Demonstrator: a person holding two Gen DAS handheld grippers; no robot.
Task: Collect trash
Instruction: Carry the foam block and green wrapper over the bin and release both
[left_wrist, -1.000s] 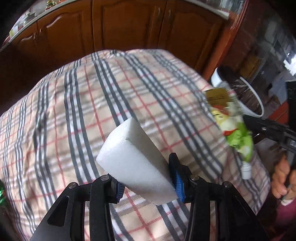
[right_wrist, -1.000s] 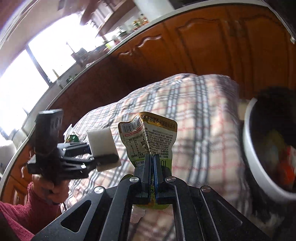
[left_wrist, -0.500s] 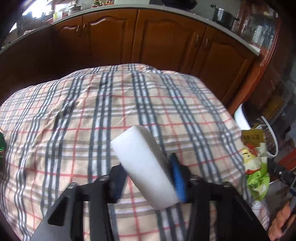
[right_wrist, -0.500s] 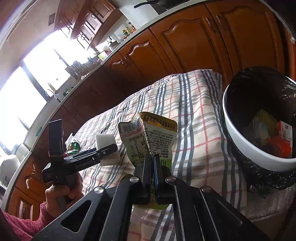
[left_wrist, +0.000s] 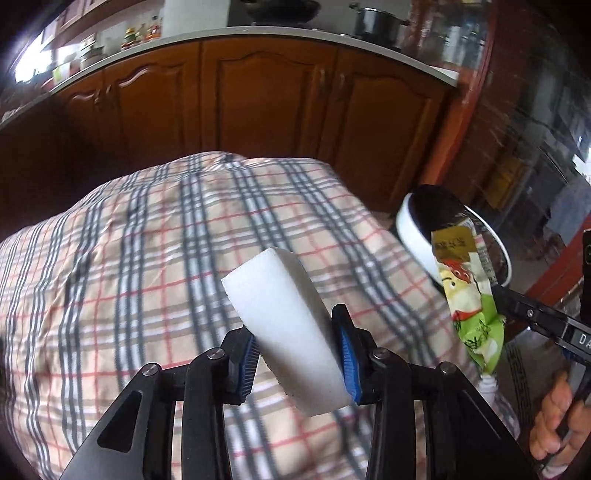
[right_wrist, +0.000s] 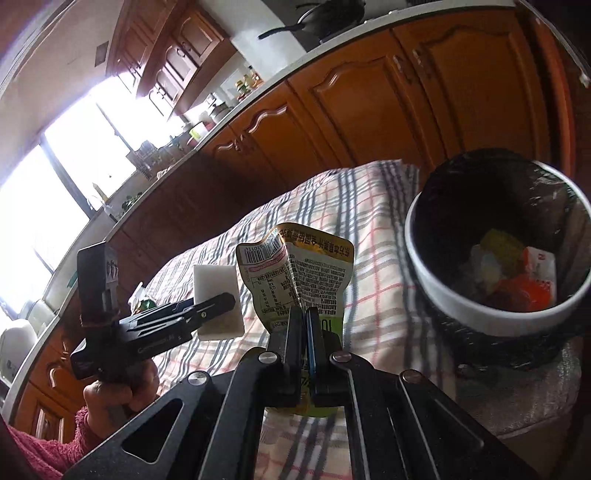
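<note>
A white foam block (left_wrist: 280, 306) sits tilted between the blue pads of my left gripper (left_wrist: 295, 338), above the plaid cloth. The jaws are closing and press on the block's sides. My right gripper (right_wrist: 303, 314) is shut on the lower part of a crumpled green and gold drink pouch (right_wrist: 303, 269), held upright beside the white trash bin (right_wrist: 443, 306). The bin has a black liner and several wrappers (right_wrist: 517, 280) inside. In the left wrist view the pouch (left_wrist: 469, 295) hangs in front of the bin's rim (left_wrist: 413, 236).
A plaid cloth (left_wrist: 147, 277) covers the table. Brown cabinet doors (left_wrist: 266, 103) and a counter stand behind it. A small green item (right_wrist: 146, 303) lies on the cloth's far left. A hand in a pink sleeve (right_wrist: 118, 391) holds the left gripper.
The right gripper has carried the pouch closer to the bin, which now fills more of its view. The left gripper has lifted and tilted up with the block, bringing the cabinets and bin into view.
</note>
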